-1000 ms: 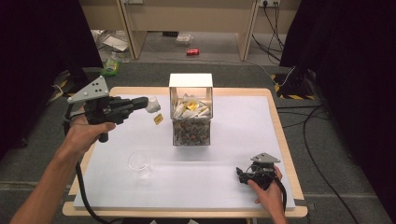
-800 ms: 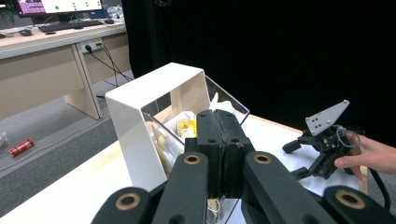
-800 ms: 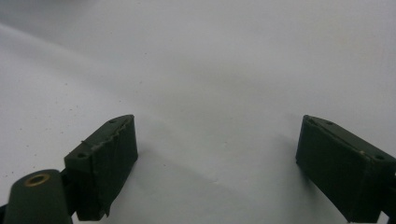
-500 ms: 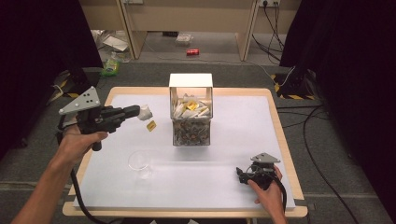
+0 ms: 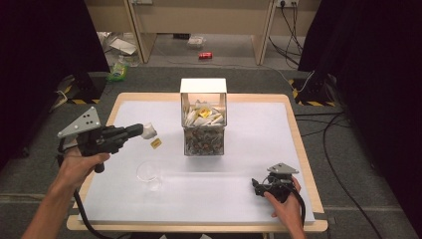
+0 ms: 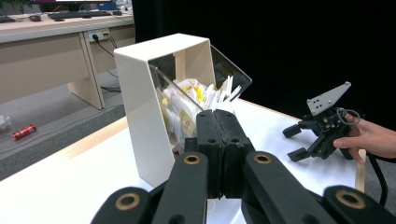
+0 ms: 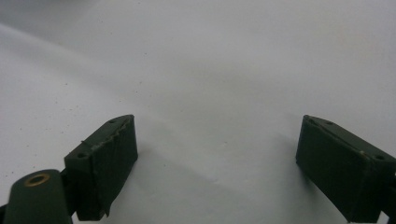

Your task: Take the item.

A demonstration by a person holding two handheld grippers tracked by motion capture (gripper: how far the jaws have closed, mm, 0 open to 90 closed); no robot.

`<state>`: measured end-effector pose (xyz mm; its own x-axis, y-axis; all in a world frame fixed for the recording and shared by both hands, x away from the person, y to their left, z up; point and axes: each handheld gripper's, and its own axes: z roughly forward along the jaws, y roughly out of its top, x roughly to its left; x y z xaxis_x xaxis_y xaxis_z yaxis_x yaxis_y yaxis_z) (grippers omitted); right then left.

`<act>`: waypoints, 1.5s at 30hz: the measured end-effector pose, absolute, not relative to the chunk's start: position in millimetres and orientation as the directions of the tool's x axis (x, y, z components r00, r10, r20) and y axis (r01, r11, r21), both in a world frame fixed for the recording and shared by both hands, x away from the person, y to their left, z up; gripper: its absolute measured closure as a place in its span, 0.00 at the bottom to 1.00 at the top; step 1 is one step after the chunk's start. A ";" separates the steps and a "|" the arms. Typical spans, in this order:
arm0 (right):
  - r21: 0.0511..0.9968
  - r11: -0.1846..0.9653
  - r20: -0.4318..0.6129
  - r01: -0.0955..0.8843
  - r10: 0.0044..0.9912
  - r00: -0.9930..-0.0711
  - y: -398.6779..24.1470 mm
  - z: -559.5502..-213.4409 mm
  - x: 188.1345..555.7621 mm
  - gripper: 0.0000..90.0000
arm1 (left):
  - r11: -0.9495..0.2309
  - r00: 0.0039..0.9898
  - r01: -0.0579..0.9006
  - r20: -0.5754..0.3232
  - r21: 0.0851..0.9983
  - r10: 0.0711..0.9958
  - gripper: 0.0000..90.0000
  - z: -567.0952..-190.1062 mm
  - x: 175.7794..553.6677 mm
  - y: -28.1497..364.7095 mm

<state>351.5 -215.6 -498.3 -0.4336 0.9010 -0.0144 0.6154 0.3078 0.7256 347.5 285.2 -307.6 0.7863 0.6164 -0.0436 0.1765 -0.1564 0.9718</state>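
Observation:
A white-framed clear box (image 5: 204,117) full of tea bags stands at the table's middle; in the left gripper view the box (image 6: 140,102) is just ahead. My left gripper (image 5: 141,130) hovers left of it, shut on a white tea bag (image 5: 149,132) whose yellow tag (image 5: 156,143) dangles below. Its jaws (image 6: 216,114) press together. A clear glass cup (image 5: 148,172) sits on the white table below the held bag. My right gripper (image 5: 256,187) rests open on the table at the front right, with bare white surface between its jaws (image 7: 217,158). The right gripper (image 6: 296,142) also appears far off in the left gripper view.
The white table top (image 5: 249,209) has a wooden rim. On the floor behind lie a red can (image 5: 205,55), a green packet (image 5: 118,72) and cables (image 5: 343,134). Desk legs stand at the back.
My left gripper has drawn back leftward and toward the person, away from the box, carrying the tea bag with its dangling tag. The right gripper has stayed put.

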 end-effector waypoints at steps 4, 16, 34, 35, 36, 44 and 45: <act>0.726 0.308 -0.015 0.615 0.901 -0.434 -215.6 -498.3 351.5 0.15 | -0.146 0.780 0.189 -0.058 0.971 0.623 0.98 -315.7 343.4 291.5; 0.726 0.307 -0.014 0.616 0.901 -0.433 -215.6 -498.3 351.4 0.15 | -0.139 0.776 0.215 -0.083 0.967 0.625 0.98 -343.2 325.5 294.8; 0.726 0.308 -0.015 0.615 0.901 -0.434 -215.6 -498.3 351.5 0.15 | -0.141 0.763 0.244 -0.100 0.960 0.639 0.98 -372.3 309.9 297.7; 0.726 0.308 -0.014 0.615 0.901 -0.434 -215.6 -498.3 351.5 0.15 | -0.141 0.761 0.248 -0.102 0.959 0.640 0.98 -374.2 309.3 298.0; 0.726 0.307 -0.015 0.615 0.901 -0.433 -215.6 -498.3 351.5 0.15 | -0.143 0.759 0.251 -0.103 0.957 0.643 0.98 -376.4 308.8 298.2; 0.726 0.308 -0.015 0.615 0.901 -0.434 -215.6 -498.3 351.5 0.15 | -0.139 0.736 0.288 -0.125 0.948 0.666 0.98 -395.3 308.9 300.7; 0.726 0.308 -0.015 0.615 0.901 -0.434 -215.6 -498.3 351.5 0.15 | -0.141 0.732 0.290 -0.125 0.946 0.670 0.98 -397.3 308.9 300.8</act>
<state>351.5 -215.6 -498.3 -0.4336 0.9010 -0.0147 0.6152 0.3079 0.7258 308.9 300.8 -397.3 0.7322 0.6696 -0.1245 0.2903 -0.1413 0.9465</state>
